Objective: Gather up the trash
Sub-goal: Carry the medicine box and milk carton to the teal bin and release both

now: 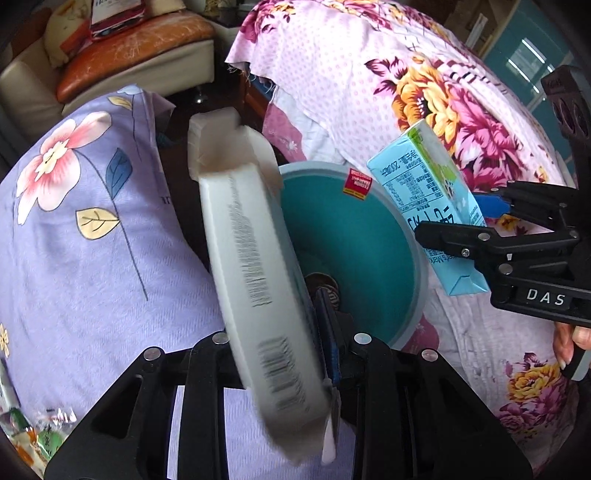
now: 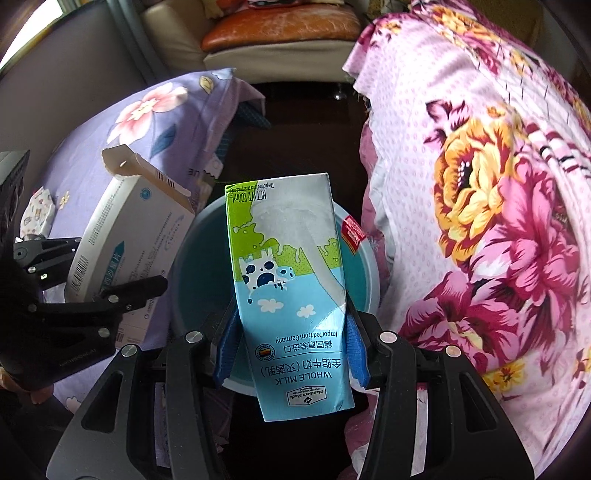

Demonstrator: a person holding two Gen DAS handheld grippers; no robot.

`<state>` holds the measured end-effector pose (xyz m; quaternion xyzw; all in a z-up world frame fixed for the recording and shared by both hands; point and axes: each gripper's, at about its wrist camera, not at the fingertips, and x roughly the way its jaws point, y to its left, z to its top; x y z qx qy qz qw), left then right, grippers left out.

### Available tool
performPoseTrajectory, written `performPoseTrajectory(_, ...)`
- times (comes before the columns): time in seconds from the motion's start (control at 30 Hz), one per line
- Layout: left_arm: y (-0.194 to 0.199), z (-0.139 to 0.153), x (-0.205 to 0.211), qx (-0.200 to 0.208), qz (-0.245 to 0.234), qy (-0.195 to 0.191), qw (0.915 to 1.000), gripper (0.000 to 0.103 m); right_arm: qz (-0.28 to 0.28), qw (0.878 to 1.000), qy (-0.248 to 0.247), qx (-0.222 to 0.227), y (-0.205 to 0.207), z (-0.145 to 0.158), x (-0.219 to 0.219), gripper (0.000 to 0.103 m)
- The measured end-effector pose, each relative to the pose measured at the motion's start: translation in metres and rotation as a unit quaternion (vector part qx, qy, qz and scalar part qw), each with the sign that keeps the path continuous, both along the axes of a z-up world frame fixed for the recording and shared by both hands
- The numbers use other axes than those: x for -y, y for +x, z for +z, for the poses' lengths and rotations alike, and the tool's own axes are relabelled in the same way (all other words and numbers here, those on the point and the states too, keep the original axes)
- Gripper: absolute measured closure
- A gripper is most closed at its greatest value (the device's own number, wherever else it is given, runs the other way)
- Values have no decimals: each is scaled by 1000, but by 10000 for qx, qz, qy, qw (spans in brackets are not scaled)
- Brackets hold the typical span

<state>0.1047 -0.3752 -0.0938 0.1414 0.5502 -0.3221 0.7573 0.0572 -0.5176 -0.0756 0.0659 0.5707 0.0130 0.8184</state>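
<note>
Two handheld grippers are hanging over a teal bin, both pointing steeply down. The left gripper is carrying a white carton box, long and flat, with a barcode near its lower end and its top flap torn open; the box is sitting between the jaws and tilting out over the bin's near rim. The box is blurring in the left wrist view and only one blue pad is showing on its right side, so I cannot tell whether the pads are pressing on it or standing just clear (no gap is readable on the hidden side). The right gripper is clamping a small milk carton between its two blue pads, one on each side of the carton's lower half; the carton is printed in blue, green and white with a cartoon cow and "WHOLE MILK" reading upside down, and it is hanging directly above the bin's opening. From the left wrist view the same carton is showing at the right edge of the bin, held up in the air. The bin is standing on the dark floor between a purple floral cloth on the left and a pink floral cloth on the right, with a red sticker on its inner wall. A cushioned seat is sitting behind. Fingers of a hand are showing under the right gripper's handle.
</note>
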Motion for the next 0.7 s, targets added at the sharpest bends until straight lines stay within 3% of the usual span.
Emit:
performPoseTrajectory(0.13,0,4,-2,300,34,49,9995,20,0,9999,26,-98,4,-9,1,56)
performPoseTrajectory(0.23,-1,7,-4,447,49,77,9990,13,-10,9999,32,-168,7,-16,1,56)
performPoseTrajectory(0.53,0,12,-22,418,209,98,9989,13,14,9991,75,-409,12,-31,-4,55)
performPoseTrajectory(0.7,-2,17,-36,354,342,56,9988,12,-53,9992,30,-390,10,-25,-8,45)
